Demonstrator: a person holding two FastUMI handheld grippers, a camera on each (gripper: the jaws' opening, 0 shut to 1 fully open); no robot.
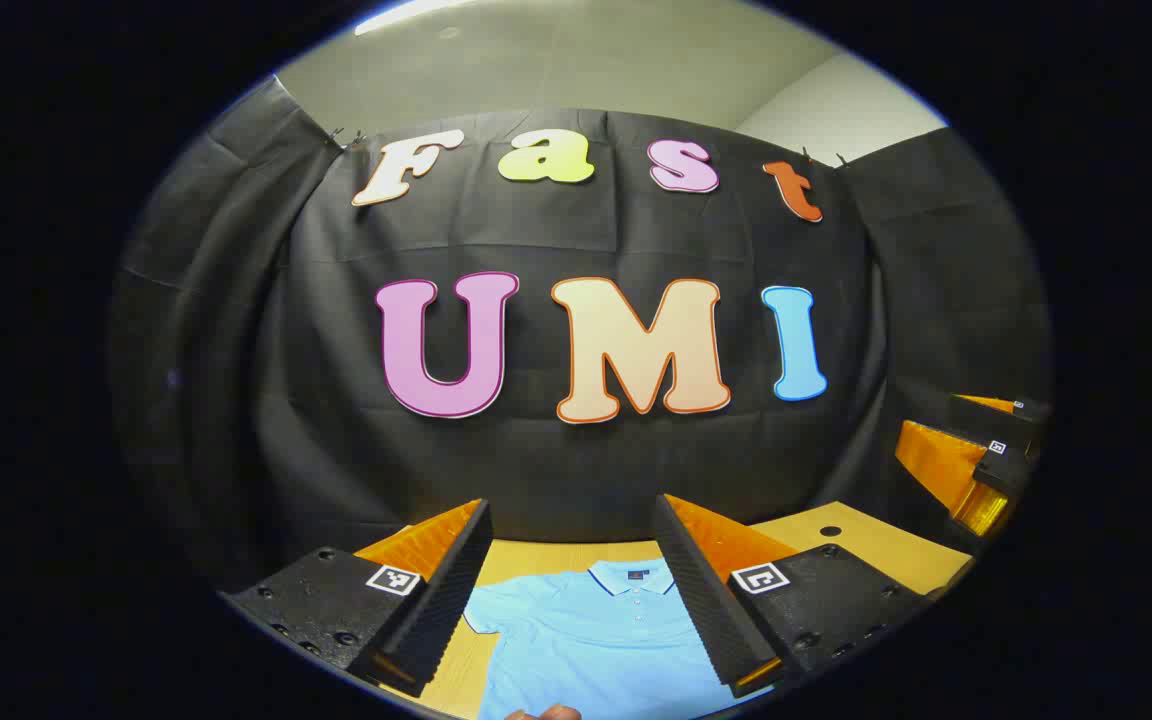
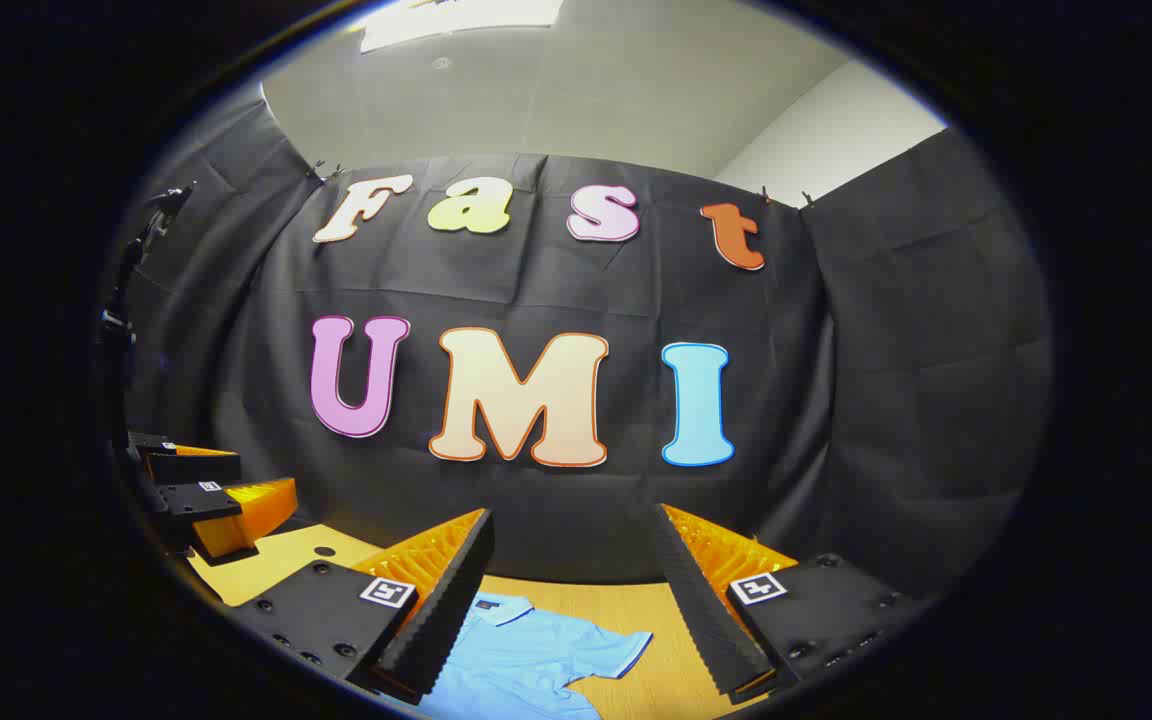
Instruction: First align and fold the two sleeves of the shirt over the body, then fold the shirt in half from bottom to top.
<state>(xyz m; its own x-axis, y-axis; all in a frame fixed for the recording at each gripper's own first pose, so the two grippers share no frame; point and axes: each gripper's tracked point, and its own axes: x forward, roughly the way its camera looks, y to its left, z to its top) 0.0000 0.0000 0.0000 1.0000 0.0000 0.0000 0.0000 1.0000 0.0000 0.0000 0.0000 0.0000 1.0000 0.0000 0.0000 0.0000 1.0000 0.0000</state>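
- Shirt [image 1: 591, 640]: light blue polo, dark-trimmed collar, short button placket, lying flat on wooden table [image 1: 876, 545], collar toward the booth wall.
- Position: below and ahead of left gripper [image 1: 571, 590], centred between its fingers; below right gripper [image 2: 571, 600], offset toward its left finger, one short sleeve [image 2: 611, 650] spread out.
- Handling, my guess: soft, light, limp knit; will drape and bunch. Pinch sleeve cuffs, later the hem corners.
- Both grippers wide open, holding nothing, above the cloth.
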